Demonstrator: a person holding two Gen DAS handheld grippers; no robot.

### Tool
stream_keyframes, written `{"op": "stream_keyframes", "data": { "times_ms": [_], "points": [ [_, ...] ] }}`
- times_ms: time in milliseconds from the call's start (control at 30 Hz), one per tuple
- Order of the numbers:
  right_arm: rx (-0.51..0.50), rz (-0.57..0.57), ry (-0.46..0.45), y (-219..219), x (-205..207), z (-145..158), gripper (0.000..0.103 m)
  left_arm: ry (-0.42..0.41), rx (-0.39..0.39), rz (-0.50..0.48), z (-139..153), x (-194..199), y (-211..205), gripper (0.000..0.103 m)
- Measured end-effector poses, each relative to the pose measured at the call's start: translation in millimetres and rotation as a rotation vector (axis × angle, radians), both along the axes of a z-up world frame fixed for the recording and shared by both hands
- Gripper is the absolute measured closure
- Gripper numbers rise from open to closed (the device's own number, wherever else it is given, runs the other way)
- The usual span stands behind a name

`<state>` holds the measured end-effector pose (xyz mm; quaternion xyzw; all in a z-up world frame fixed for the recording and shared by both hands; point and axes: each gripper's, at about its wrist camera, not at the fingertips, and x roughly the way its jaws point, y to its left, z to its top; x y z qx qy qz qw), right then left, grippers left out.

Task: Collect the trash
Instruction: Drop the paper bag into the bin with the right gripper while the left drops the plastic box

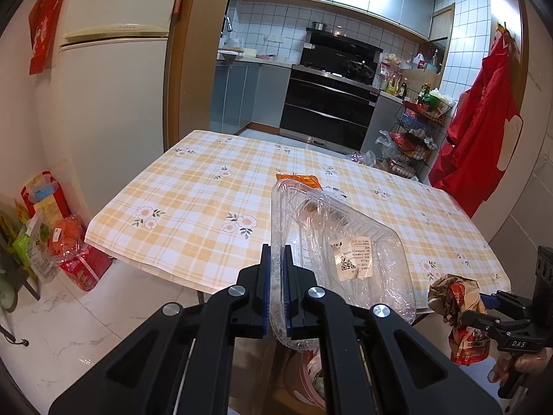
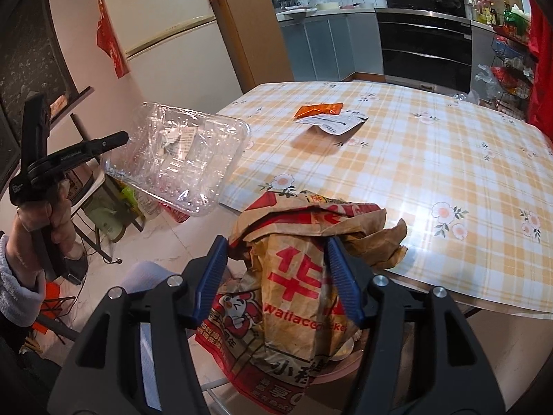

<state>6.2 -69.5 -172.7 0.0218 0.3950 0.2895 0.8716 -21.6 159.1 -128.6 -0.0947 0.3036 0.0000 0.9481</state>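
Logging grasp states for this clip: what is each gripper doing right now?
Left gripper: closed on the clear plastic tray.
Right gripper: closed on the crumpled paper bag.

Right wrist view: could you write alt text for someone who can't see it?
The right gripper clamps a crumpled paper bag beside a checked table. The left gripper holds a clear tray.

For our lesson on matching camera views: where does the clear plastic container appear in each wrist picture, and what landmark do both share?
Left wrist view: the clear plastic container sits at centre, pinched by the left gripper.
Right wrist view: it hangs at left-centre, beyond the table edge, above the crumpled paper bag in the right gripper.
Shared landmark: the orange packet on the checked tablecloth.
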Motion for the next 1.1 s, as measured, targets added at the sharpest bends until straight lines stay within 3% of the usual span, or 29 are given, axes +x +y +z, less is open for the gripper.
{"op": "stream_keyframes", "data": {
  "times_ms": [133, 600, 633, 700, 800, 1100],
  "points": [
    [0.014, -0.006, -0.015, -1, -1, 5, 0.031, 0.000, -0.004, -0.006, -1, 0, 0, 0.097],
    [0.026, -0.004, -0.037, -2, -2, 18, 0.030, 0.000, -0.011, -0.025, 0, 1, -7, 0.097],
    [0.015, -0.021, -0.056, -5, -3, 21, 0.029, 0.000, -0.010, -0.029, 1, 1, -8, 0.097],
    [-0.006, -0.055, -0.095, -9, -4, 27, 0.013, 0.001, -0.009, -0.042, 1, 1, -11, 0.097],
    [-0.047, -0.148, -0.177, -22, -5, 42, 0.005, 0.005, -0.005, -0.062, 0, 2, -18, 0.097],
    [-0.046, -0.314, -0.257, -71, -2, 61, 0.006, 0.041, 0.060, -0.197, -10, 4, -63, 0.097]
  ]
}}
